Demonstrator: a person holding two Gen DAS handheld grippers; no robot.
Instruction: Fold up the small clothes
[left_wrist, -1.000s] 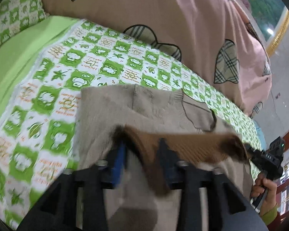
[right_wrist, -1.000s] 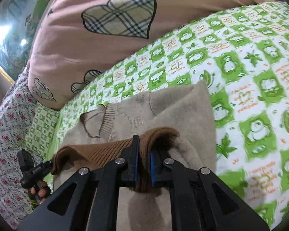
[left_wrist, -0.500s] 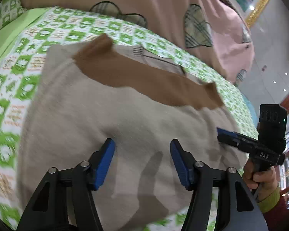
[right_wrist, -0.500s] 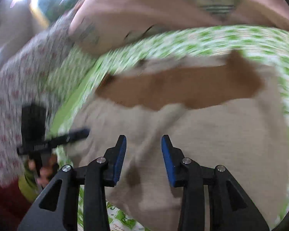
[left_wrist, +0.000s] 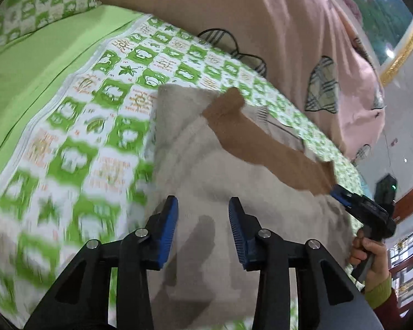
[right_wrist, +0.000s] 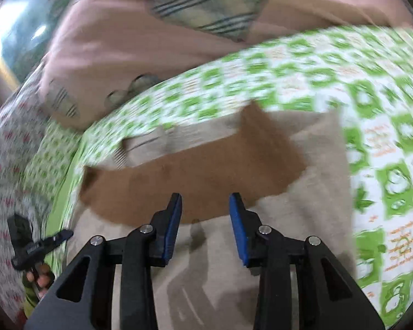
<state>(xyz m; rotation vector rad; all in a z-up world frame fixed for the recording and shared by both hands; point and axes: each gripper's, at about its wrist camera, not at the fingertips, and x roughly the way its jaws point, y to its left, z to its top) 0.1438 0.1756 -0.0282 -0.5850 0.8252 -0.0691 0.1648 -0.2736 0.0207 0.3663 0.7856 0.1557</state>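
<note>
Lying folded on the green-checked bed sheet (left_wrist: 77, 126), the beige sweater (left_wrist: 234, 181) shows its brown hem (right_wrist: 195, 176) across the far part. Left claw (left_wrist: 203, 225) hovers over its near edge, jaws apart and just narrowing, nothing between. Right claw (right_wrist: 205, 222) likewise hangs apart, empty, near the hem. A pink quilt (left_wrist: 275, 27) lies beyond.

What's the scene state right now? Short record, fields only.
surface: bed with green-and-white checked sheet
garment: beige sweater lying on the sheet, bottom part folded up over it
hem: brown band lying across the upper part of the sweater
left gripper: open, nothing between the pads, above the sweater
right gripper: open, nothing between the pads, above the sweater near the band
background: pink duvet with plaid hearts behind the sweater
image quality: motion blur in both views
</note>
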